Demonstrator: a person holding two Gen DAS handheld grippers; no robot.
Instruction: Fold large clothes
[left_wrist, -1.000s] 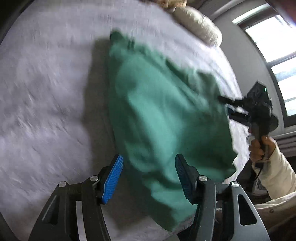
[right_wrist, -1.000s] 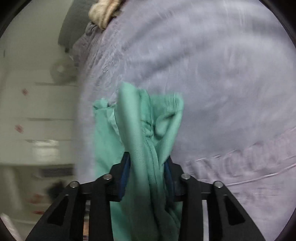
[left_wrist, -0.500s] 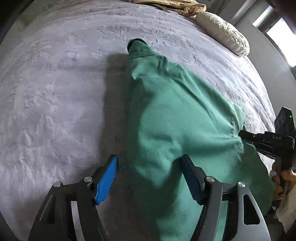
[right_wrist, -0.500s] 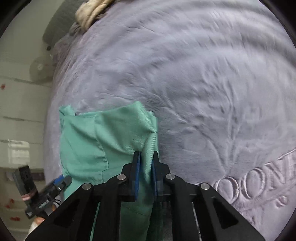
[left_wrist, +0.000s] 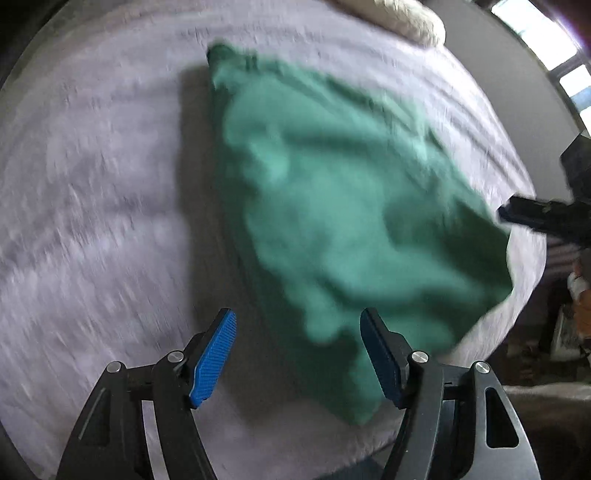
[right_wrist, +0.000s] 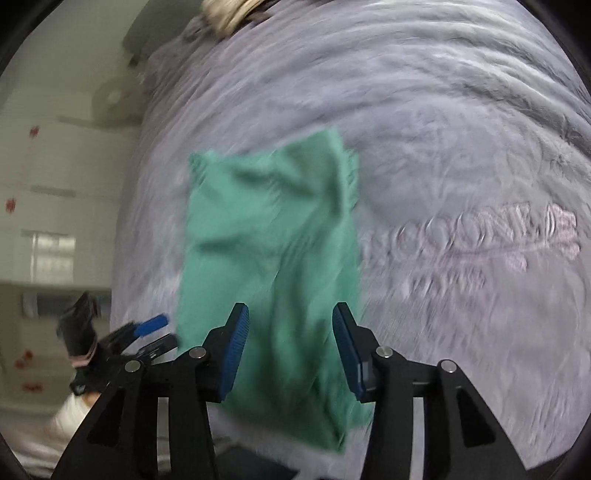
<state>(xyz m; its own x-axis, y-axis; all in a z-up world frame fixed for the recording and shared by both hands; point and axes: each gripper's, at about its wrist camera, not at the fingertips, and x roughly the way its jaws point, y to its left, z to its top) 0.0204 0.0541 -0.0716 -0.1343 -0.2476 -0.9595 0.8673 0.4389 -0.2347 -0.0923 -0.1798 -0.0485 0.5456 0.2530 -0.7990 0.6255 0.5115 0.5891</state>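
Grey embossed bedspread (right_wrist: 461, 155) fills both views; on it lies the rumpled green fabric garment (left_wrist: 354, 206). Over the garment's near edge, the left gripper (left_wrist: 297, 354) stands wide and empty, while the right gripper (right_wrist: 290, 347), jaws just opened, grips nothing.

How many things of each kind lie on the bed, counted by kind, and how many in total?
Green garment: 1
Pale pillow: 1
Total: 2, both on the grey bedspread.
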